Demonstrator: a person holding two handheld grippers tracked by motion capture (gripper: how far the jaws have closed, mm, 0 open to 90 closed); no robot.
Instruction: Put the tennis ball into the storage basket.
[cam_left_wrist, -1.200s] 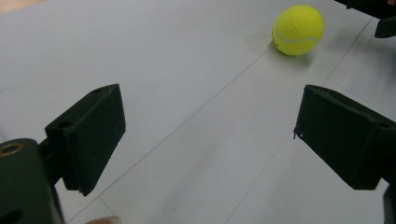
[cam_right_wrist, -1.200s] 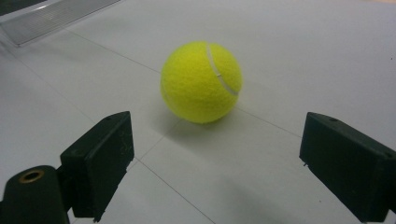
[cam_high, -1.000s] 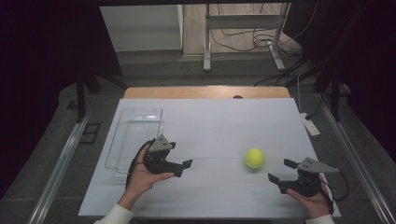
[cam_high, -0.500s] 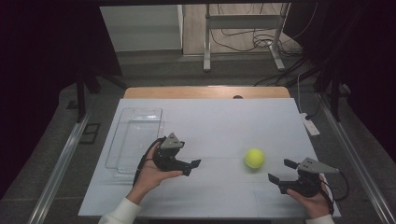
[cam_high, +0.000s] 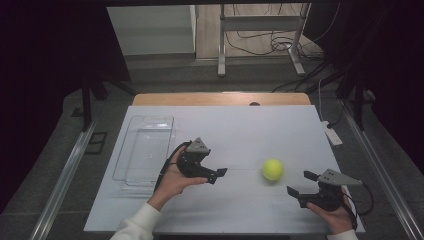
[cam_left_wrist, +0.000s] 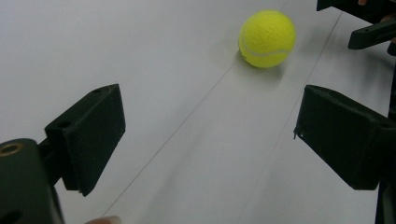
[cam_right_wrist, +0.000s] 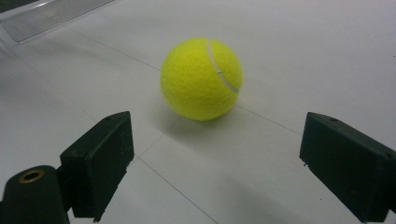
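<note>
While the ball (cam_high: 272, 169) lies free on the desk (cam_high: 240, 125), we see the left hand-held gripper (cam_high: 218, 174) and right hand-held gripper (cam_high: 299, 183) both gaping wide, empty, touching nothing.

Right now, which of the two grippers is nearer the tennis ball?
The right gripper: its open jaws sit just short of the tennis ball. The left gripper is farther off.

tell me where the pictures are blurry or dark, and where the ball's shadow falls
High view: dim surroundings, tennis ball slightly soft. Left gripper view: near jaws blurred, ball sharp, faint shadow beneath it. Right gripper view: ball crisp, soft shadow at its base.
</note>
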